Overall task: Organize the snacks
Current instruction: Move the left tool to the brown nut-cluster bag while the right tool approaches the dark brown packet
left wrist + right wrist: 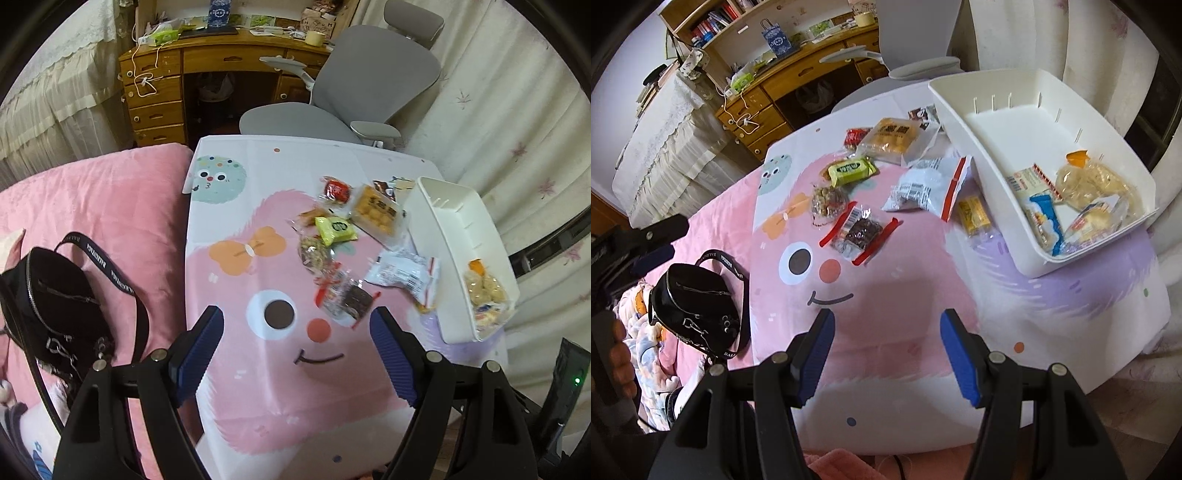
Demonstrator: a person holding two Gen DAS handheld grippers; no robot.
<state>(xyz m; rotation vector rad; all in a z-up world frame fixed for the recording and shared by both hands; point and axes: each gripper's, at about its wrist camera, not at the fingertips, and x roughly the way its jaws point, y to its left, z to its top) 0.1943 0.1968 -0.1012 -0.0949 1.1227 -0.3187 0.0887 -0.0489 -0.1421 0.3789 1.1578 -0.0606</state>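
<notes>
The white bin point(964, 122) sat at the far right of the table, on the cartoon tablecloth point(886, 295), and already held a few packets at its near end: a clear bag of pale puffed pieces point(1093, 181) and a blue-and-white wrapped snack point(1043, 221) among them, while most of its floor was bare. Most of the snacks lay loose on the cloth just left of the bin: a yellow-green packet point(851, 170), a clear bag of golden biscuits point(892, 142), a small red packet point(857, 136), a white pouch with a red edge point(925, 190), a dark brownie-like bar in clear wrap point(862, 230), a nut cluster point(827, 201) and a small yellow bar point(975, 214) closest to the bin wall. So the sorting looked only begun, with roughly eight pieces left. The left gripper point(297, 347) hung with jaws wide apart and empty above the cloth near the dark bar; the right gripper point(886, 350) was likewise parted, holding nothing. A black bag point(694, 310) lay on the pink bedding point(110, 192) beside the table.
</notes>
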